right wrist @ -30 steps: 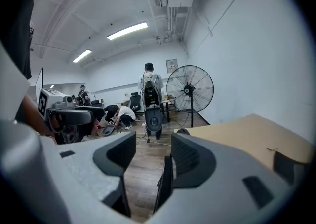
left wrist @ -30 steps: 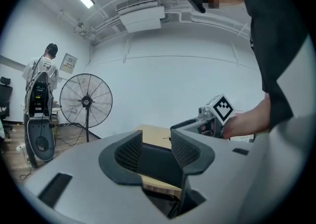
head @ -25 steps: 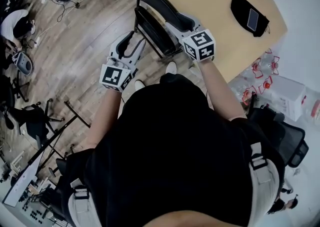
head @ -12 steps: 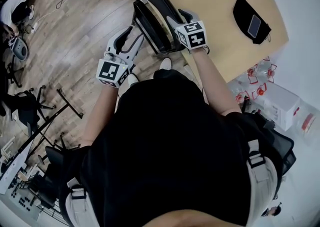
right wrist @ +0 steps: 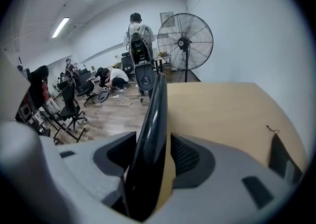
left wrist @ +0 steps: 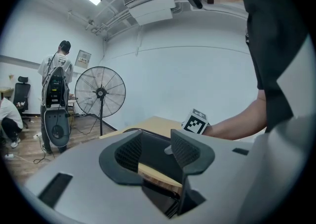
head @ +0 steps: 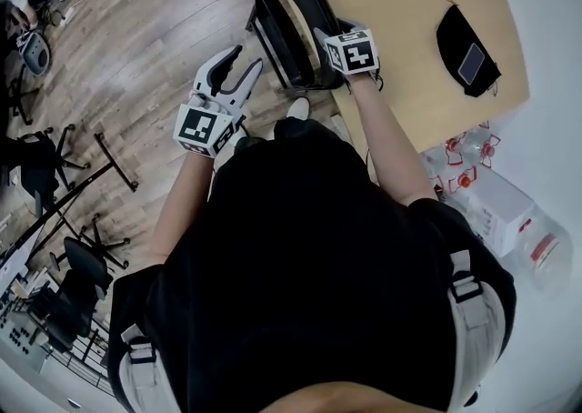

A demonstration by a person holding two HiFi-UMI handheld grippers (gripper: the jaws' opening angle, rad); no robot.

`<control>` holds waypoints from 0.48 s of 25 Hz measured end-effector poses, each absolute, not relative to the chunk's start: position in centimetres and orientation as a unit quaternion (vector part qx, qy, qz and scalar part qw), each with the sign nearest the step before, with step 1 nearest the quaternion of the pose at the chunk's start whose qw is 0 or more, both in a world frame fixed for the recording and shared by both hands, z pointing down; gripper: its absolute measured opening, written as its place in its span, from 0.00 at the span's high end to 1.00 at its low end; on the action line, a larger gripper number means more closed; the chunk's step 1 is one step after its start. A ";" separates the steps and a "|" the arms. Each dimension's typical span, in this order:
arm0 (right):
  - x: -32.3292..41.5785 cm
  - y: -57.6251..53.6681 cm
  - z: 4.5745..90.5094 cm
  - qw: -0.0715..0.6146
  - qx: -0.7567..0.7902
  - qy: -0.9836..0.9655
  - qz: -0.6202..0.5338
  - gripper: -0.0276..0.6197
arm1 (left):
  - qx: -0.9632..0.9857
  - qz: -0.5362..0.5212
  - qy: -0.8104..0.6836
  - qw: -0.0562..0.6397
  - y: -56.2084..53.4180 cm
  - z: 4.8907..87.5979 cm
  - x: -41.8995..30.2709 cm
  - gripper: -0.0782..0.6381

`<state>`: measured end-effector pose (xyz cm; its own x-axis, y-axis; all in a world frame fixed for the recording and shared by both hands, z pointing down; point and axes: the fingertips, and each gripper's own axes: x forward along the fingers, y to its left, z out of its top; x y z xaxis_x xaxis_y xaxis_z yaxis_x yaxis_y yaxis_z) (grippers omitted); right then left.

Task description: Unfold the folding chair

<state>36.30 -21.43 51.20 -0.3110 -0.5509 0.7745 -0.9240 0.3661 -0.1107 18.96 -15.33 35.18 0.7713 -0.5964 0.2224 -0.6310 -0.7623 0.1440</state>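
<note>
Since a second ago the right gripper (head: pixel 324 35) has gone down with the chair (head: pixel 277 34). Its marker cube looks smaller in the head view, and both have shifted toward the upper right of the frame. The left gripper (head: pixel 244 58) has stayed at almost the same place, left of centre. Before, its tips overlapped the lower left side of the chair. Now a thin strip of floor (head: pixel 155 47) shows between them, so it is near the chair but not touching it.

The right gripper is closed on the black frame tube of the chair. In the right gripper view the tube runs up between the pads (right wrist: pixel 187 156) and fills nearly all the gap. The left gripper has its jaws only a little apart, almost closed, and nothing is between its pads (left wrist: pixel 183 149).

The chair stands at the upper centre of the head view and is folded flat, seat against back. I think the unfolding itself has not started. One hand steadies the frame, and the free hand must probably take the seat next.

On the right side of the chair the edge of the table (head: pixel 400 2) is just beside it, so there is no room to open toward that side. To the left and upper left the floor is open. The person's shoe (head: pixel 296 108) is near the chair's foot, just below it in the frame. The office chairs (head: pixel 36 175) at the left edge are well apart.
</note>
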 end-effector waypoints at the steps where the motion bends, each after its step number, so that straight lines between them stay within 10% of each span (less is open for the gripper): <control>1: 36.3 -21.4 51.5 0.333 0.484 -0.756 0.289 0.62 | 0.933 0.082 -0.333 0.108 -15.2 35.3 18.6 0.65; 12: 35.7 -19.8 53.3 0.363 0.488 -0.729 0.314 0.78 | 0.919 0.072 -0.368 0.120 -14.0 35.8 14.0 0.65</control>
<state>35.73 -19.79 53.26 -0.2605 -0.4827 0.8361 -0.9393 0.3269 -0.1039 13.96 -13.99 35.77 0.7195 -0.6586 0.2204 -0.6931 -0.7008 0.1686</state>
